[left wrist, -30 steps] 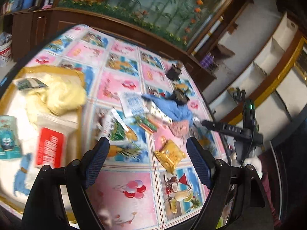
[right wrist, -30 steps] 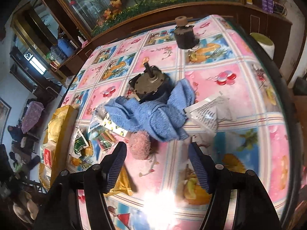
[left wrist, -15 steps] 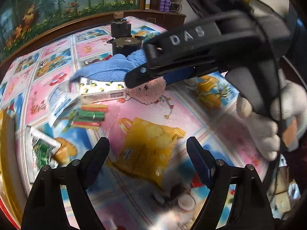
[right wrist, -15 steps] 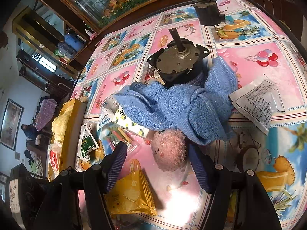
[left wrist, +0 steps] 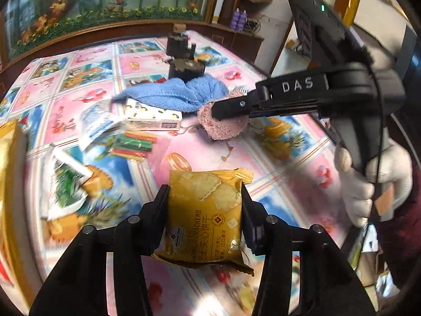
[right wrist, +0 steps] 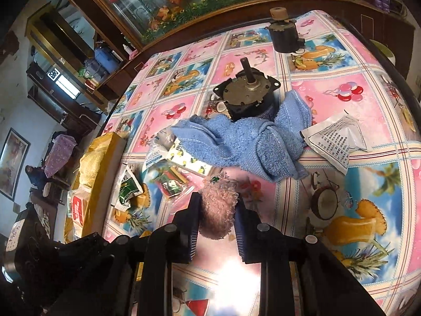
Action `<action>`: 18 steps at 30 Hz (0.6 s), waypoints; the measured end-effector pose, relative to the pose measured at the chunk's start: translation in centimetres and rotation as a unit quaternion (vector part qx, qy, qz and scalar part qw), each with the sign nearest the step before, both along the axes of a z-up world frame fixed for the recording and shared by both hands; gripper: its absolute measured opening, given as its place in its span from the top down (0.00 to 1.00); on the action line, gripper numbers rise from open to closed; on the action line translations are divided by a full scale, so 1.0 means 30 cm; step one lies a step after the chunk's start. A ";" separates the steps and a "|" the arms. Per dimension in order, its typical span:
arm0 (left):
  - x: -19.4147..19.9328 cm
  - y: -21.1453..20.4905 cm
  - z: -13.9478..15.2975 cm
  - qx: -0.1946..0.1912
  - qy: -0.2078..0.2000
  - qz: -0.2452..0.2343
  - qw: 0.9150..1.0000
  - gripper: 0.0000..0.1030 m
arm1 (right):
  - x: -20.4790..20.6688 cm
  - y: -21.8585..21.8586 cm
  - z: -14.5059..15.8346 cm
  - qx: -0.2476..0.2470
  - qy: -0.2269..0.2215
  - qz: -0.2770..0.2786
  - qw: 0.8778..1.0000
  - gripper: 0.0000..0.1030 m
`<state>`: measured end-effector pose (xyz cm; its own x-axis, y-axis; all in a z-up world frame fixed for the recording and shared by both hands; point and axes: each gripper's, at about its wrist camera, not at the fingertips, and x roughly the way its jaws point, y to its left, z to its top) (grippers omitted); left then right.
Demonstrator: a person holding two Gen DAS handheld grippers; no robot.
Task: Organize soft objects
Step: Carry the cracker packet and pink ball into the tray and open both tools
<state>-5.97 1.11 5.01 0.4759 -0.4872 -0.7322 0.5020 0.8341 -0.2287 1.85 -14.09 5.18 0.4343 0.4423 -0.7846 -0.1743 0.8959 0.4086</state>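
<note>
From the left wrist camera, the left gripper [left wrist: 204, 205] is closed onto a yellow cracker packet [left wrist: 204, 212], one finger pressed to each side of it, the packet held above the desk [left wrist: 289, 155] with its fruit-patterned cloth. Farther off, the right gripper [left wrist: 223, 109] reaches in from the right, held by a white-gloved hand [left wrist: 376, 181], its tips at a pink fluffy puff [left wrist: 223, 127]. Just behind the puff lies a crumpled blue towel [left wrist: 179, 96], draped partly over a patterned box [left wrist: 152, 117]. A dark motor [left wrist: 185, 68] stands beyond the towel. A pack of coloured sticks [left wrist: 134, 146] and a green sachet [left wrist: 67, 187] lie to the left.

From the right wrist camera, the right gripper [right wrist: 217, 217] is pinched nearly closed on the pink fluffy puff [right wrist: 218, 208], both fingers touching its sides. The blue towel [right wrist: 244, 142] lies just beyond, against the motor [right wrist: 247, 94]. A white printed sachet [right wrist: 334, 139] rests touching the towel's right end. A yellow tray [right wrist: 105, 173] sits at the desk's left edge.
</note>
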 end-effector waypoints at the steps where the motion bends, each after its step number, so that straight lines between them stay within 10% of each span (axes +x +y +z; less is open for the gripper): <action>1: -0.024 0.034 0.023 -0.016 -0.003 0.006 1.000 0.54 | -0.010 0.010 0.020 0.000 -0.006 0.004 1.000 0.76; 7: -0.123 0.286 0.132 -0.079 -0.020 0.075 0.994 0.54 | -0.065 0.155 0.118 0.007 -0.035 0.047 0.998 0.76; 18: -0.173 0.752 0.122 -0.062 -0.035 0.267 0.961 0.54 | -0.090 0.531 0.158 0.021 -0.044 0.139 0.989 0.76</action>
